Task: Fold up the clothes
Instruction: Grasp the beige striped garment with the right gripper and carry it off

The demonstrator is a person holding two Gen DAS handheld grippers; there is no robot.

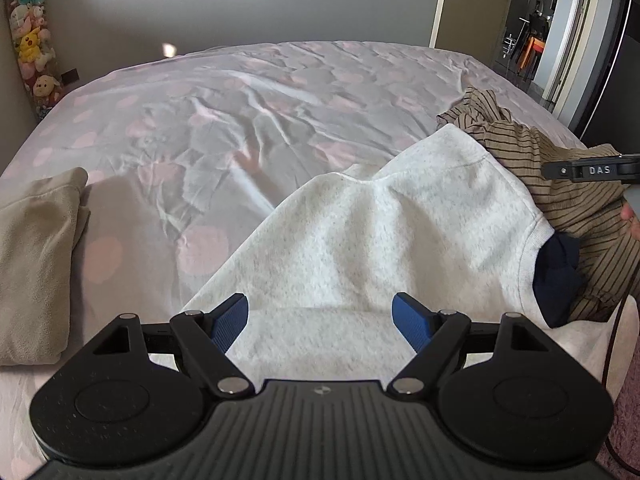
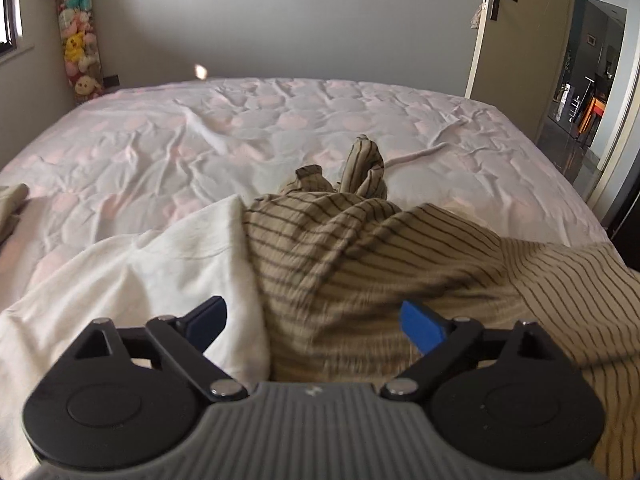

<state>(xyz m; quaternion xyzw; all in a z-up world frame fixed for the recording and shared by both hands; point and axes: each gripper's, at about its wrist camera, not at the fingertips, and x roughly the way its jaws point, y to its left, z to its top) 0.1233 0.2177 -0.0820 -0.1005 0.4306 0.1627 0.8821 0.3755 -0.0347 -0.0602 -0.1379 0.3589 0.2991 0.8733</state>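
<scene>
A pale grey sweatshirt [image 1: 372, 240] lies rumpled at the near edge of the bed, with a dark navy garment [image 1: 558, 276] peeking from under its right side. Beside it on the right lies a tan shirt with thin dark stripes [image 2: 360, 248], crumpled in a heap. My left gripper [image 1: 320, 318] hovers just above the sweatshirt, jaws wide apart with nothing between the blue pads. My right gripper [image 2: 316, 322] hangs over the seam where the striped shirt overlaps the white sweatshirt [image 2: 160, 264], jaws wide apart, gripping nothing. Part of the right gripper [image 1: 592, 170] shows in the left wrist view.
A folded beige garment [image 1: 36, 256] rests at the bed's left edge. The bed [image 2: 280, 128] wears a wrinkled pale sheet with pink dots. A column of plush toys [image 2: 78, 40] stands in the far left corner. An open door [image 2: 516, 28] and hallway are at the right.
</scene>
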